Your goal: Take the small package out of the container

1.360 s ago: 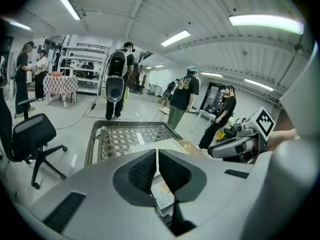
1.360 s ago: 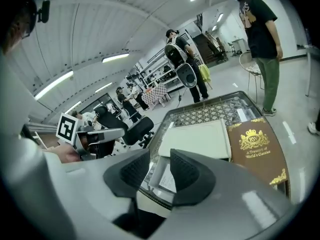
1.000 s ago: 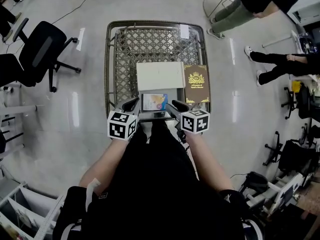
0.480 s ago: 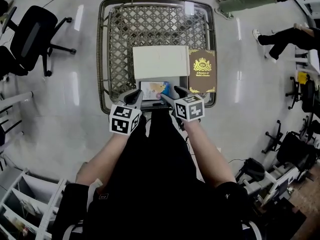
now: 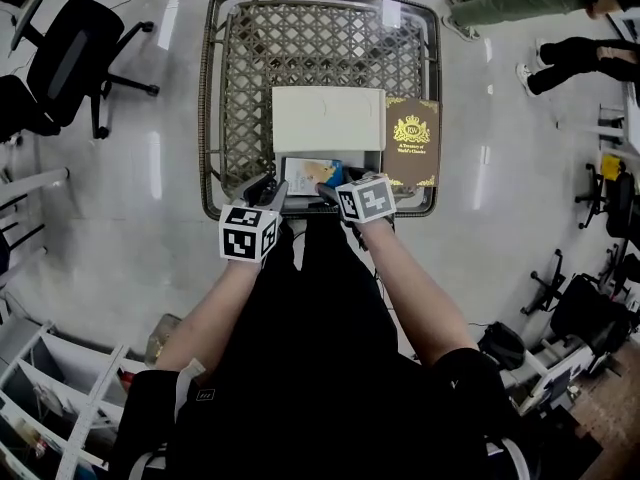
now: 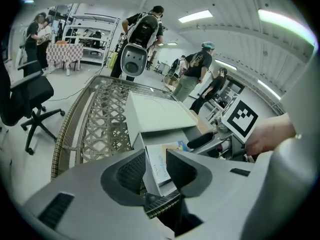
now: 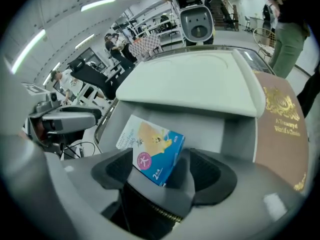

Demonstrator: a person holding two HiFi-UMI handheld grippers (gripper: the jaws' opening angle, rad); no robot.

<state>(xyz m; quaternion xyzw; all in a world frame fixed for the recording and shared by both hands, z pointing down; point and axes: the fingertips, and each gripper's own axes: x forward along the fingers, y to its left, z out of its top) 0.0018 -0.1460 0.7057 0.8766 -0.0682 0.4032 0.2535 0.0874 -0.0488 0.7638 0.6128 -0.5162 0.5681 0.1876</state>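
The left gripper (image 6: 156,158) has just been opening its ribbed pads, which now stand partly apart, unclamped, astride one thin edge of the small package (image 7: 150,146), a glossy blue-and-white carton. The right gripper (image 7: 161,160), jaws just spread wide, loosely brackets its corner. The carton leans inside the smooth grey container (image 7: 232,129), its lower end hidden, below a pale lid (image 7: 190,79), in a woven wicker basket (image 5: 212,98).

This is looking like a robotics lab: black wheeled office chairs (image 5: 75,43) are standing at ten o'clock on glossy grey floor (image 5: 120,258), a white dark-faced robot (image 6: 133,59) at twelve.
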